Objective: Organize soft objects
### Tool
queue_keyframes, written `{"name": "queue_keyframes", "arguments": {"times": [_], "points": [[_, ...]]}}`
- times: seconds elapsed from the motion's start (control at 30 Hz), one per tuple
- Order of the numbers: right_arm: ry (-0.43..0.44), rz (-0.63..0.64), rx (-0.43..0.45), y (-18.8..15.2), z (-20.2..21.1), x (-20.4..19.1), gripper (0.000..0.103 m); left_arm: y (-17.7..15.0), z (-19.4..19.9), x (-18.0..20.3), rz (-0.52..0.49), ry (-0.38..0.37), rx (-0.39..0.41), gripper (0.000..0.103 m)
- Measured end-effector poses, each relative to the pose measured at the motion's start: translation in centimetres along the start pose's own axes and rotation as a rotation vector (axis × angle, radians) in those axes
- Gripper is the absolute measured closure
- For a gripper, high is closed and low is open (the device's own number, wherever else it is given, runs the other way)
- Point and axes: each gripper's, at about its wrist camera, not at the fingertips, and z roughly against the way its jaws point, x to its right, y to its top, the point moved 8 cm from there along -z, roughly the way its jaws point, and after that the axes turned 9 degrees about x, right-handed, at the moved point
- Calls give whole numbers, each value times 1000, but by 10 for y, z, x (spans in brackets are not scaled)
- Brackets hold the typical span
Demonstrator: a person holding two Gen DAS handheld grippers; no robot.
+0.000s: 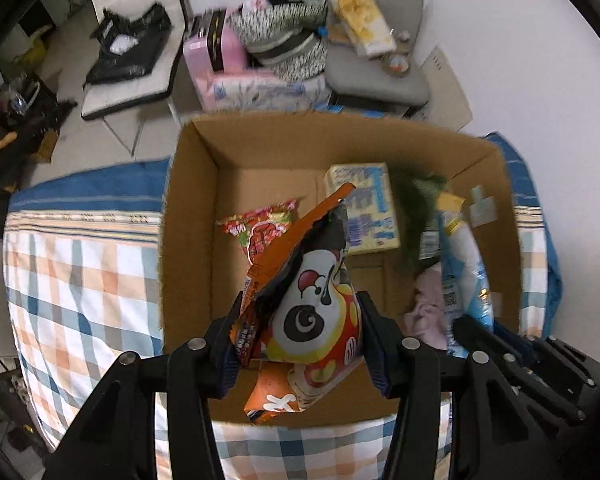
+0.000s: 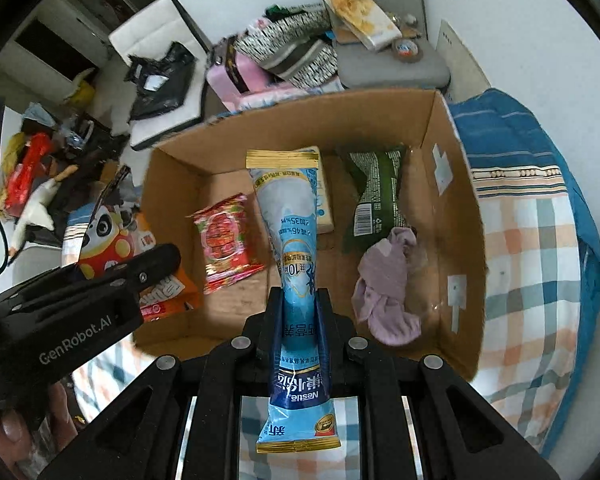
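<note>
My left gripper (image 1: pixel 300 340) is shut on an orange panda snack bag (image 1: pixel 312 304) and holds it over the near edge of the cardboard box (image 1: pixel 192 208). It also shows in the right wrist view (image 2: pixel 112 240), left of the box (image 2: pixel 460 200). My right gripper (image 2: pixel 298 304) is shut on a blue Nestle pouch (image 2: pixel 296 240), held over the box's near side. In the box lie a red snack packet (image 2: pixel 224 240), a green packet (image 2: pixel 376 196), a pale yellow packet (image 2: pixel 324 196) and a lilac cloth (image 2: pixel 388 292).
The box sits on a bed with a checked blanket (image 1: pixel 80 272) and a blue cover (image 2: pixel 508 136). Beyond it stand a white chair (image 1: pixel 136 40) with a black bag, a pile of clothes (image 1: pixel 284 40) and a grey chair (image 1: pixel 380 60) with a yellow packet.
</note>
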Motion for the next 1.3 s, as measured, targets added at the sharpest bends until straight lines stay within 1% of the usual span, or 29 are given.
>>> {"name": "queue_keyframes", "arguments": {"times": [0.17, 0.33, 0.53, 0.57, 0.7, 0.77, 0.8, 0.83, 0.87, 0.93, 1.03, 1.07, 1.1, 1.13, 1.17, 1.2, 1.23, 1.27, 1.3], "points": [[-20, 2, -34, 0, -29, 4, 87, -9, -26, -6, 6, 6, -39, 55], [-35, 3, -60, -5, -46, 11, 87, -19, -44, -7, 5, 5, -72, 55], [-37, 1, -71, -9, -57, 15, 87, -23, -49, -7, -9, 3, -82, 54], [-36, 1, -73, -9, -58, 15, 87, -21, -49, -6, -15, 8, -81, 52], [-23, 6, -83, -9, -63, 13, 85, -23, -50, -3, -33, 28, -88, 51], [-30, 15, -87, -9, -65, 12, 79, -24, -49, -3, -21, 23, -91, 51], [-27, 14, -91, -9, -66, 9, 68, -24, -49, -4, -17, 29, -89, 51], [-28, 14, -92, -10, -66, 9, 61, -24, -48, -5, -13, 29, -85, 50], [-34, 18, -90, -10, -66, 9, 60, -24, -46, -5, -12, 28, -80, 48], [-43, 27, -89, -10, -64, 9, 53, -23, -43, -6, -9, 30, -70, 48], [-66, 31, -84, -10, -61, 13, 49, -23, -35, -7, -14, 36, -50, 48], [-75, 33, -82, -11, -59, 14, 47, -22, -32, -8, -14, 40, -39, 46], [-82, 36, -82, -11, -58, 16, 42, -22, -29, -9, -12, 43, -30, 44], [-83, 34, -81, -12, -56, 17, 40, -21, -27, -9, -10, 41, -23, 35], [-84, 33, -80, -12, -54, 19, 40, -22, -23, -9, -10, 41, -12, 29], [-94, 34, -79, -13, -53, 20, 37, -21, -19, -9, -12, 46, 3, 29], [-99, 34, -75, -13, -51, 22, 28, -21, -16, -9, -12, 54, 10, 25], [-103, 31, -69, -14, -48, 24, 25, -21, -12, -11, -14, 71, 16, 19], [-109, 31, -64, -14, -44, 28, 21, -21, -10, -13, -17, 81, 22, 16]]}}
